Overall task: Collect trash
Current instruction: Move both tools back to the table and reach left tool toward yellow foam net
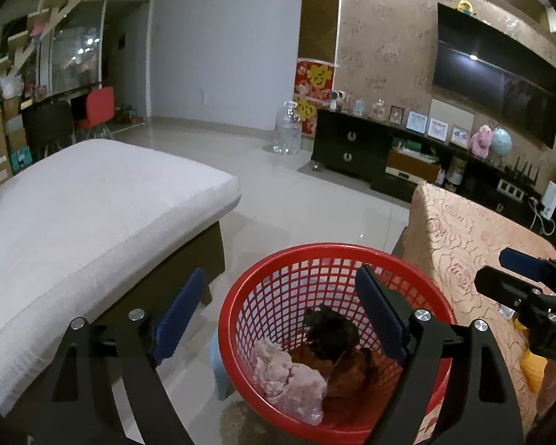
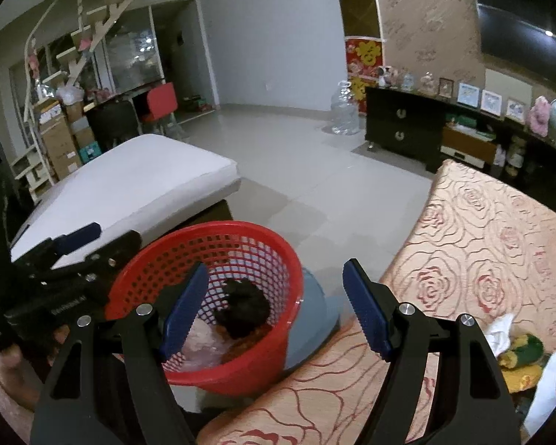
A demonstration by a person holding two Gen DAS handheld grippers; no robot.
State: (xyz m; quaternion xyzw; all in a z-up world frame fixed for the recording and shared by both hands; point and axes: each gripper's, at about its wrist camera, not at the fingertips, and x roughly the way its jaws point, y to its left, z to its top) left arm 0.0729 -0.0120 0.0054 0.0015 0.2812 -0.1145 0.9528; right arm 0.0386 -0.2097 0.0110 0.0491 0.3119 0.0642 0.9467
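Observation:
A red mesh basket [image 1: 278,270] stands on the floor between a white ottoman and a rose-patterned table. It holds a black crumpled lump [image 1: 330,330], a pinkish plastic wad [image 1: 285,374] and orange-brown scraps [image 1: 356,374]. My left gripper [image 1: 281,315] is open and empty above the basket's left rim. My right gripper [image 2: 274,311] is open and empty, over the basket's [image 2: 241,233] right rim and the table edge. The black lump [image 2: 246,309] also shows there. White tissue [image 2: 500,330] and a yellow-green wrapper [image 2: 520,354] lie on the table at lower right.
The white cushioned ottoman [image 1: 92,215] stands left of the basket. The rose-patterned table [image 2: 474,244] is on the right. A blue item [image 2: 315,315] sits under the basket. A dark TV cabinet [image 1: 356,144] and a clear water jug [image 1: 287,129] stand across the tiled floor.

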